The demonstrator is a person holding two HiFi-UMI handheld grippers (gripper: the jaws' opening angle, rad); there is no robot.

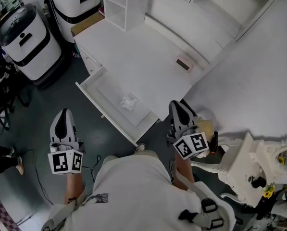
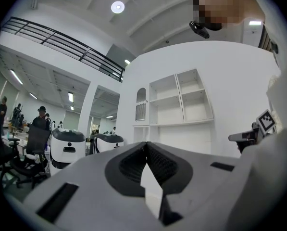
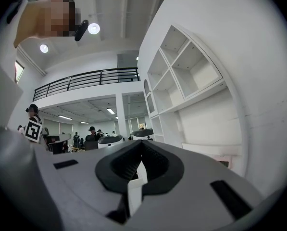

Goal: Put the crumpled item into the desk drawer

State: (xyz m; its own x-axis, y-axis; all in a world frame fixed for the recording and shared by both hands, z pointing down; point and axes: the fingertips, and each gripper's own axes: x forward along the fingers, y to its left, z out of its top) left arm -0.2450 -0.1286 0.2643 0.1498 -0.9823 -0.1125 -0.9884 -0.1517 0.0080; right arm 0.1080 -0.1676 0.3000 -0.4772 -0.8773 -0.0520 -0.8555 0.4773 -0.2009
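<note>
Nearest me, my left gripper (image 1: pixel 63 115) and right gripper (image 1: pixel 178 108) hang with their ribbed dark pads pressed together on nothing. Beyond them the smooth white desk drawer (image 1: pixel 109 88) stands pulled out. The crumpled item (image 1: pixel 129 101), a small wrinkled white wad, lies on its flat bottom.

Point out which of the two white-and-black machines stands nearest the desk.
The top machine, close by the desk corner; the other machine stands apart, farther left.

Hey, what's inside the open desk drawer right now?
One crumpled white item lies in the drawer; the rest of its exposed floor looks bare. Any part tucked under the desktop is covered, so I can't see it.
</note>
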